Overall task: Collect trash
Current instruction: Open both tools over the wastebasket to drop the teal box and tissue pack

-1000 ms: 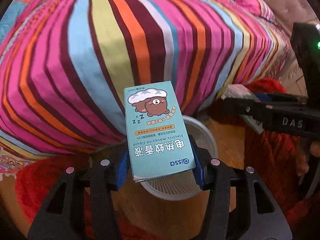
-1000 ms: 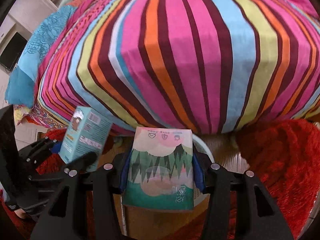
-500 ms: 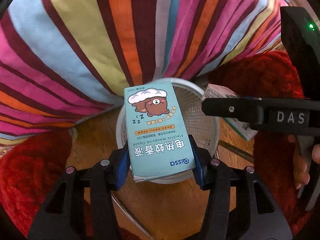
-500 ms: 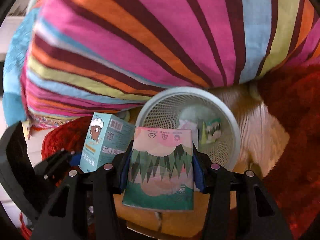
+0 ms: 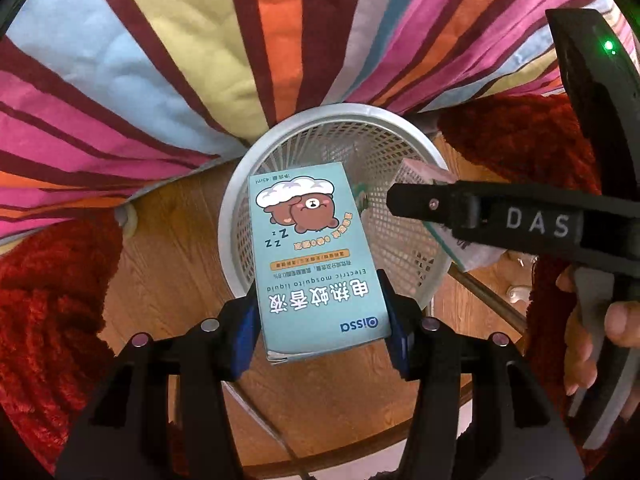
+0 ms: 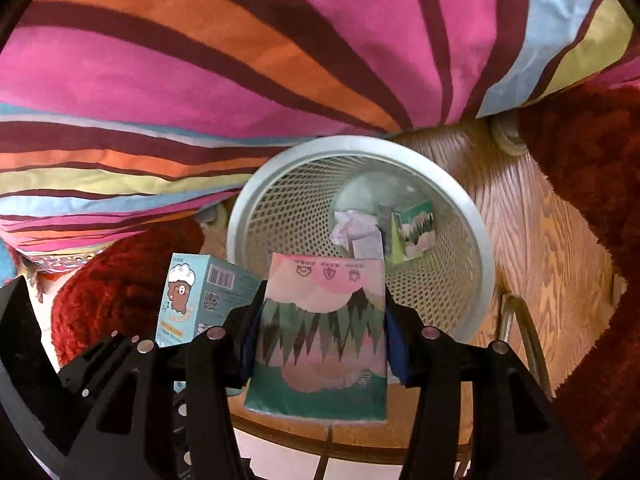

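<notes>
While poised above white mesh wastebasket: left gripper pinching teal mosquito-liquid box, right gripper pinching green-pink carton, both over near rim. Risk: cartons colliding on release, bouncing off rim onto wooden floor.

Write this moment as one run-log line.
left gripper: holds mosquito liquid box | right gripper: holds tissue pack | both above mesh wastebasket

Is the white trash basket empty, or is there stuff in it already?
Not empty. The right wrist view shows the mesh trash basket already holding a small green box and crumpled white paper at its bottom.
</notes>
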`<state>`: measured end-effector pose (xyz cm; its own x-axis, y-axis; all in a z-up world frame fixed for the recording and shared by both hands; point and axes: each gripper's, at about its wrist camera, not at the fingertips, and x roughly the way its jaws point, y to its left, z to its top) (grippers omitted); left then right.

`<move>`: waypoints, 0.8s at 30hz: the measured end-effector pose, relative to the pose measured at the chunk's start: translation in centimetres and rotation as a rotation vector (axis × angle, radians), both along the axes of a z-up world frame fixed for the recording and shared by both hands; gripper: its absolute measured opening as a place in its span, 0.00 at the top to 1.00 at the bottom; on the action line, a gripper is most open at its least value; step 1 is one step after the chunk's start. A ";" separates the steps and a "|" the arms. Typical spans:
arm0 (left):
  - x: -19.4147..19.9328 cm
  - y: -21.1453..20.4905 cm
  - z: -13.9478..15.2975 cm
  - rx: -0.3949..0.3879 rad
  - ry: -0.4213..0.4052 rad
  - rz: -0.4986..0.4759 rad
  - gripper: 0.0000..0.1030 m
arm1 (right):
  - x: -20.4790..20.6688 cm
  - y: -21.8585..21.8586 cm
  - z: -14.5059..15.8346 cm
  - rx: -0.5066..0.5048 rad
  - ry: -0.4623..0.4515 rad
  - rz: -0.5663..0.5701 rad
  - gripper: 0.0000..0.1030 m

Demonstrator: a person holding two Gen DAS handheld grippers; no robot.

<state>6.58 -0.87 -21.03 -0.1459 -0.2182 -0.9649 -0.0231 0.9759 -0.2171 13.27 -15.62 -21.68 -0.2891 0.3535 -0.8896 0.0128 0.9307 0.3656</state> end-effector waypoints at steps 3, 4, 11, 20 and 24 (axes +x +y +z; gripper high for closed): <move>-0.1 -0.3 -0.4 -0.001 0.018 -0.005 0.49 | 0.0 0.0 -0.3 -0.004 0.015 -0.005 0.53; -0.1 -0.4 -0.5 0.000 0.024 -0.007 0.48 | 0.0 -0.1 -0.3 -0.004 0.018 -0.008 0.53; -0.4 -0.9 -1.3 -0.016 0.065 -0.003 0.48 | -0.1 0.0 -0.9 -0.008 0.029 -0.010 0.53; -0.9 -0.9 -2.1 0.016 0.097 0.004 0.15 | -0.5 -0.4 -1.9 -0.070 0.064 -0.022 0.30; -1.0 -0.5 -2.1 0.015 0.103 0.012 0.14 | -0.4 -1.3 -2.2 -0.092 0.080 -0.065 0.13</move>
